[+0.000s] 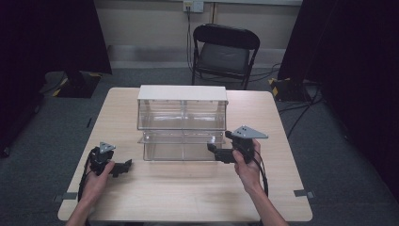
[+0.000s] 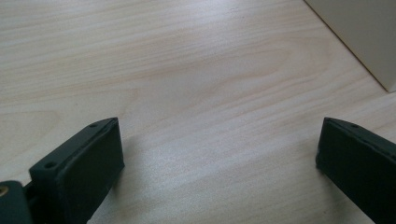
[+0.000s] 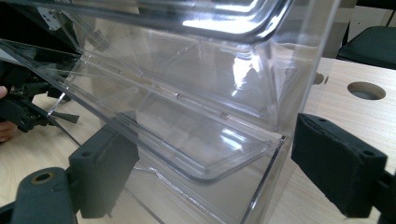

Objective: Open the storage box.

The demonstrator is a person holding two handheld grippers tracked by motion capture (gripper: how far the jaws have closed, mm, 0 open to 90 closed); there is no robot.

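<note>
A clear plastic case with a white top stands mid-table, a lower clear tier stepping out at its front. My right gripper is open at that tier's right front corner. In the right gripper view the right gripper has one jaw before the clear front and the other past the side wall; whether either touches it, I cannot tell. My left gripper rests low at the front left, apart from the case. The left gripper is open over bare wood, nothing between its jaws.
The pale wooden table has free room along its front and sides. A round hole is cut in the tabletop beyond the case. A black folding chair stands behind the table. Cables lie on the grey floor at the right.
</note>
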